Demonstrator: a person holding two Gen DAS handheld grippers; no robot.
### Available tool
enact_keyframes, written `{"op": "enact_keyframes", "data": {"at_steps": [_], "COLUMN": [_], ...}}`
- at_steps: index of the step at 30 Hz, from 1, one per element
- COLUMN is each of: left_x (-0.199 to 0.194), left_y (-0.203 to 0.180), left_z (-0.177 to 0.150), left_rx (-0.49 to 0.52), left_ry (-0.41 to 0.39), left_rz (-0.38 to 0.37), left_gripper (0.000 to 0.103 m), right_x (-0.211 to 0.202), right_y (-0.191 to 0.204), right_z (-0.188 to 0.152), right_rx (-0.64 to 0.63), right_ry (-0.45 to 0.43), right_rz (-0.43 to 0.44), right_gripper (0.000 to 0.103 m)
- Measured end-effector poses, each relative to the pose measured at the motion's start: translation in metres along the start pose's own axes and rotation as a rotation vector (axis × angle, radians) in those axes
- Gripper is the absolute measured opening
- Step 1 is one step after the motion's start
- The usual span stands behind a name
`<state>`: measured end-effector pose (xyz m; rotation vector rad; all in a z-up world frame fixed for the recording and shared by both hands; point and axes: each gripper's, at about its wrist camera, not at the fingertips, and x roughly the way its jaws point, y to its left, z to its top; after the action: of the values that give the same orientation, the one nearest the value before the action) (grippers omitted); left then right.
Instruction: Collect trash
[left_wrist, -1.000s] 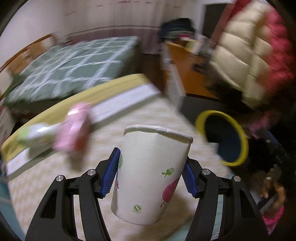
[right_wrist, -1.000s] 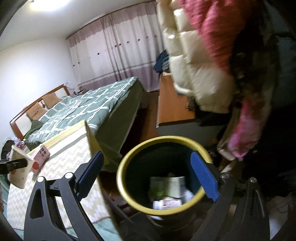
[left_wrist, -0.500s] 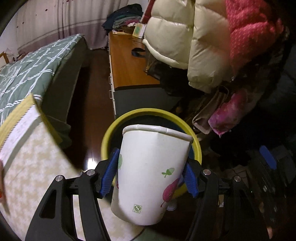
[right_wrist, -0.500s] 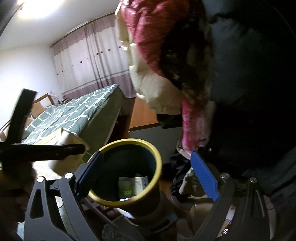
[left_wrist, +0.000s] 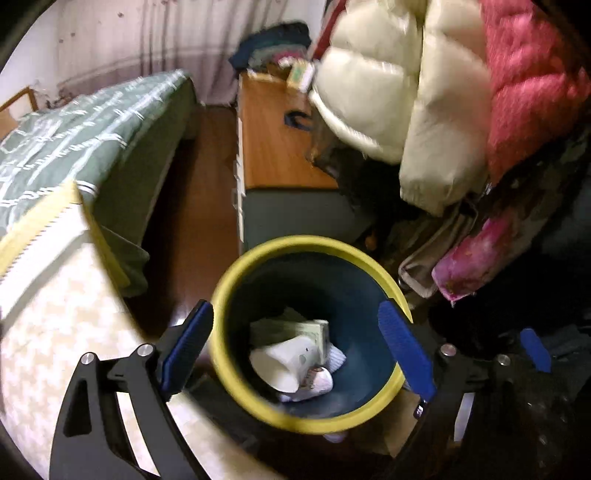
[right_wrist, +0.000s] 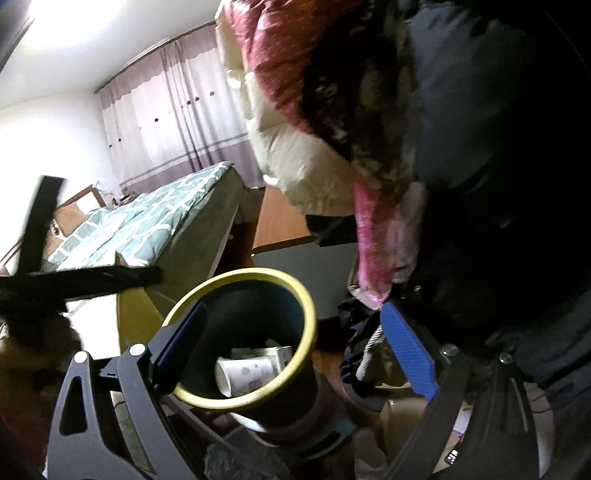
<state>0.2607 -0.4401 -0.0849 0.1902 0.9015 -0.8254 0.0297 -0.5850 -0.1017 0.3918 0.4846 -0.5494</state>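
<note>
Paper cup (left_wrist: 275, 363) lies inside round, yellow-rimmed bin (left_wrist: 236, 373), crumpled.

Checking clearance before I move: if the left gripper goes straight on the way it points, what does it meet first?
Probably the white paper cup lying in the yellow-rimmed bin. The left gripper is open over the bin's mouth; depth is unclear.

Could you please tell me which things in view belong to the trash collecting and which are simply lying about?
Job: yellow-rimmed bin; paper cup lying inside it; green carton beneath; left gripper, open above the bin.

Lying about: bed; white jacket; wooden desk; curtains.
</note>
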Motion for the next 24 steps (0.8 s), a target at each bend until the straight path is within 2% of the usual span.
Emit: {"op": "enact_keyframes", "data": {"at_steps": [6, 8, 13, 17, 21, 24], "left_x": [-0.093, -0.13, -0.199, -0.247, -0.275, -0.294], "left_y": [0.061, 0.092, 0.162, 0.225, 0.283, 0.326], "left_z": [-0.033, -0.052, -0.101, -0.148, -0.19, -0.22], "left_rx": [-0.092, -0.136, -0.244, -0.345, -0.456, -0.548], "left_ry": [-0.179, -0.239, -0.333, -0.386, -0.407, -0.434], "left_rz": [0.1, 0.167, 0.339, 0.497, 0.589, 0.688], "left_gripper": [0.098, 0.098, 0.098, 0.098, 0.098, 0.098], "right_x": [0.006, 0.006, 0.004, 0.001, -0.003, -0.003], "right_y": [0.037, 0.053, 0.104, 0.153, 0.202, 0.251], "right_z": [-0.001, -0.002, -0.005, -0.011, -0.019, -0.028], "right_rx": [-0.058, -0.081, -0.145, -0.202, -0.26, -0.309], "right_ry": [0.024, 0.027, 0.039, 0.064, 0.084, 0.107], "right_rz": [0.066, 0.09, 0.16, 0.219, 0.272, 0.328], "right_gripper": [0.09, 0.09, 0.09, 0.09, 0.09, 0.09]}}
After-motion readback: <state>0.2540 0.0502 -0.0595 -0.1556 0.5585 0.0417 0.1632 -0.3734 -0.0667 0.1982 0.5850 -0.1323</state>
